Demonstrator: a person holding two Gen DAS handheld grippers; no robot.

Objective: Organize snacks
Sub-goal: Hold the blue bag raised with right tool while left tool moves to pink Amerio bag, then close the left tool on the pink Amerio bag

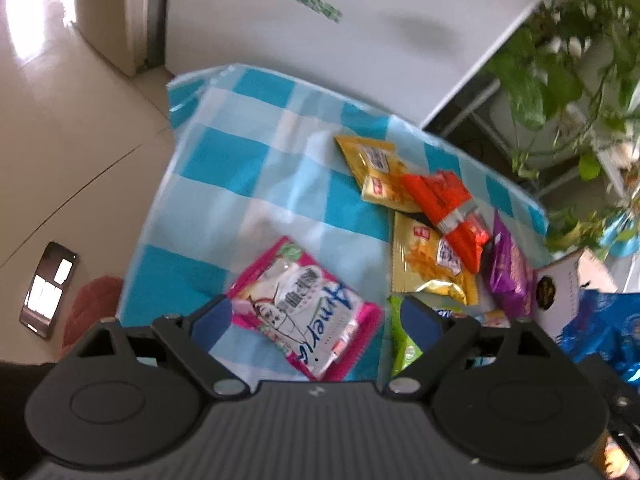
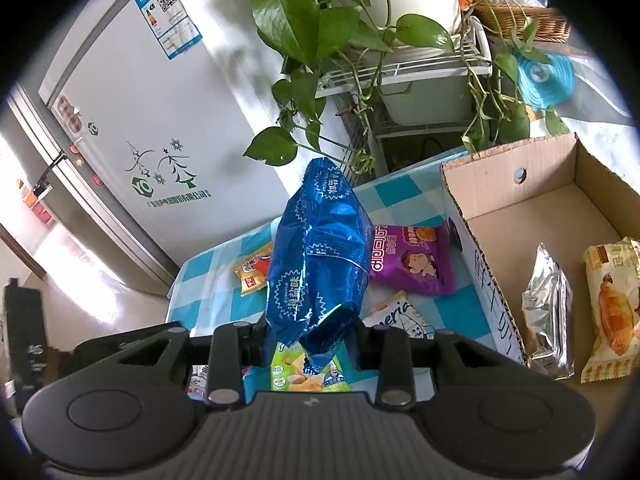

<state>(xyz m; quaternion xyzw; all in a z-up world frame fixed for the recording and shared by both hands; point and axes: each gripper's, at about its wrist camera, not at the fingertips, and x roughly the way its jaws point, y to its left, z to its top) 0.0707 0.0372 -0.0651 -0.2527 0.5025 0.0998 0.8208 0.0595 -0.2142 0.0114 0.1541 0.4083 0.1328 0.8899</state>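
- The right gripper (image 2: 310,334) pinched a blue foil snack bag (image 2: 320,256), holding it upright above the checked tabletop (image 2: 404,196).
- The left gripper (image 1: 316,318) hovered with its fingers spread over a pink-and-white packet (image 1: 304,308) lying flat on the cloth, touching nothing.
- Yellow packets (image 1: 430,266), an orange pack (image 1: 444,208) and a purple bag (image 2: 412,260) lay loose nearby.
- A cardboard box (image 2: 516,196) beside them held a silver pouch (image 2: 548,312) and a wrapped pastry (image 2: 612,312).

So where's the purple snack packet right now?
In the right wrist view the purple snack packet lies on the checked cloth, between the held blue bag and the cardboard box.
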